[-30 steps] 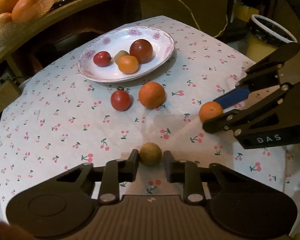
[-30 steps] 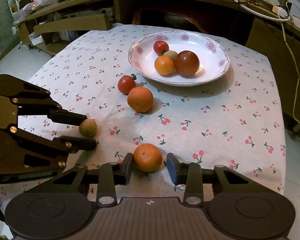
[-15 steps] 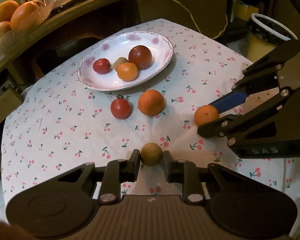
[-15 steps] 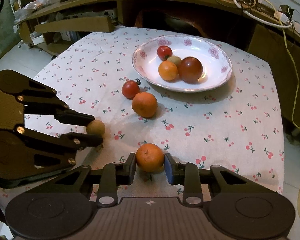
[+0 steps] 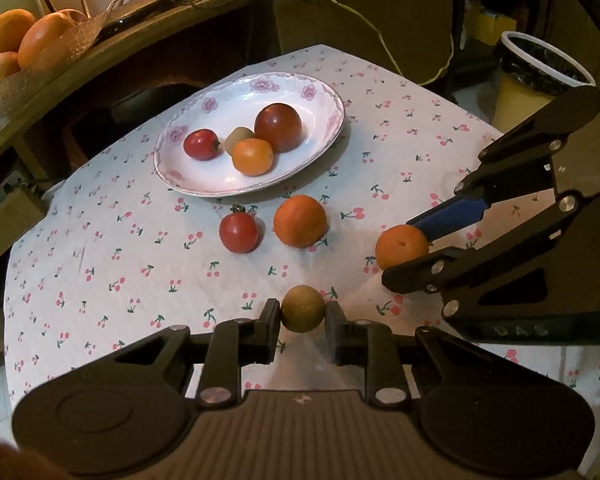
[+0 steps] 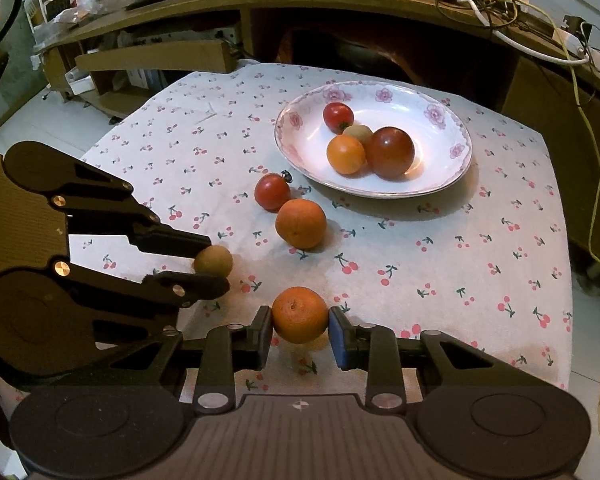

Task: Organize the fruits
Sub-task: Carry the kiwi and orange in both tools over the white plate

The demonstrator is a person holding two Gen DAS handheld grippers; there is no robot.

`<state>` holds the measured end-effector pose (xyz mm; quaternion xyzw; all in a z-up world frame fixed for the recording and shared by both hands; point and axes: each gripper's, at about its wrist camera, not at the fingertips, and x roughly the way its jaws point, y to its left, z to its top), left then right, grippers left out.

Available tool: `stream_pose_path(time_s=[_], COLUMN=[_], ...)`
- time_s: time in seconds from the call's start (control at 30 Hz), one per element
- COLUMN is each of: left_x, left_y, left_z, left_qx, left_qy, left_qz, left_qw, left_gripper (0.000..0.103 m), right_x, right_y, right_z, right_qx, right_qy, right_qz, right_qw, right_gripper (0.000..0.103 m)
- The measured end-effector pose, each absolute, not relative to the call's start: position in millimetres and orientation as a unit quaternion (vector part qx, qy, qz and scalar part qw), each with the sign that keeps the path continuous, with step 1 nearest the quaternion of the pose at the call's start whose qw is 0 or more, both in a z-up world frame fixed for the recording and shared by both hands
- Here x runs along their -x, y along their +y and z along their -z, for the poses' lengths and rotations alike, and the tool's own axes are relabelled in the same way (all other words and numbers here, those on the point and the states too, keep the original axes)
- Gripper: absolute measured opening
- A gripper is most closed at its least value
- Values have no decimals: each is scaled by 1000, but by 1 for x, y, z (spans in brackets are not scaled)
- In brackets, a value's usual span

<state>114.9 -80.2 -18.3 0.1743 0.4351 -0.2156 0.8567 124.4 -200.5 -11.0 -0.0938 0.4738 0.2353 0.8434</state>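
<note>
Left tongs (image 5: 303, 314) clench a small brown fruit (image 5: 303, 308) above the cloth (image 5: 100, 264); a tomato (image 5: 239, 232) and an orange (image 5: 300, 221) lie before the plate (image 5: 188, 176).

Right tongs (image 6: 300, 326) grasp a mandarin (image 6: 300, 314) near the cloth's front edge, with the brown fruit just to its left; the plate holds four fruits.

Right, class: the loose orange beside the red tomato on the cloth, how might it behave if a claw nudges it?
The loose orange is round and nothing props it, so it would probably roll. It sits almost against the red tomato, so it may bump that. Its dimpled skin likely grips rather than slips.
</note>
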Motion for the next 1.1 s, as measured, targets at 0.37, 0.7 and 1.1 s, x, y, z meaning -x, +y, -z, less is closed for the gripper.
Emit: stream_pose_path(time_s=[0.37,0.7,1.1], left_x=[-119,-127,-138], left_y=[-81,-84,-84], left_z=[13,-1,-10], left_qx=[-176,-177,-176], left_qy=[429,407,389], left_qz=[214,207,203], left_qw=[860,872,881], left_gripper=[30,30,30], right_x=[-128,-136,-146], right_y=[-200,-204,-207], right_z=[7,-6,-15], right_qx=[87,75,64], right_qy=[468,453,438], right_qz=[-231,-220,-209], right_qw=[849,861,872], right_gripper=[31,32,32])
